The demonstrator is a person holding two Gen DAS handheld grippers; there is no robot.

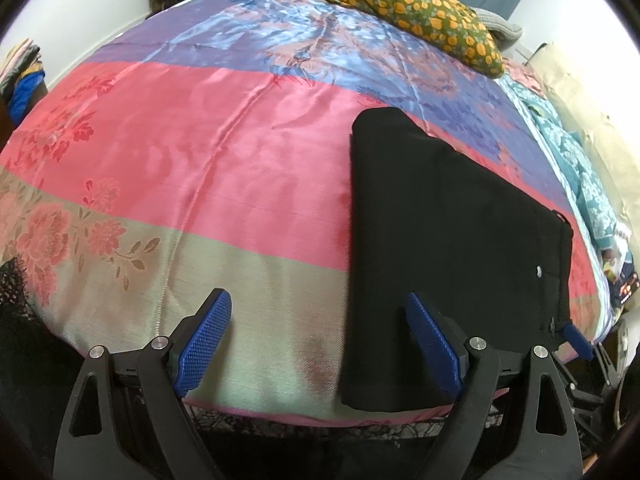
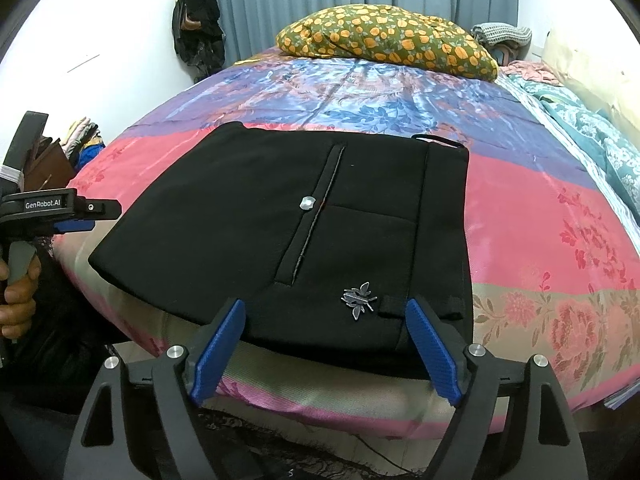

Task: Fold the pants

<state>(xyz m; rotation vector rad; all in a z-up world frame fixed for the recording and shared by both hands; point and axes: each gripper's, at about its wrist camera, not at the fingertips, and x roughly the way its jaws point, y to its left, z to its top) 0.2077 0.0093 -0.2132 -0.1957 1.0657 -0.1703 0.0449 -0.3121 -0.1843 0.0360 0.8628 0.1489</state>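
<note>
Two wrist fisheyes, steeply down over the bed [image 1: 200, 152], both close on the pants [image 2: 280, 220].

Bright, even light; satin glare, strong fisheye bending, dark corners.

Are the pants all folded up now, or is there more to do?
Nearly done, it seems. The black pants already lie in a flat, compact folded stack on the striped bedspread. Nothing is in hand: the left gripper and the right gripper are both open and empty. At most a little tidying looks left.
</note>
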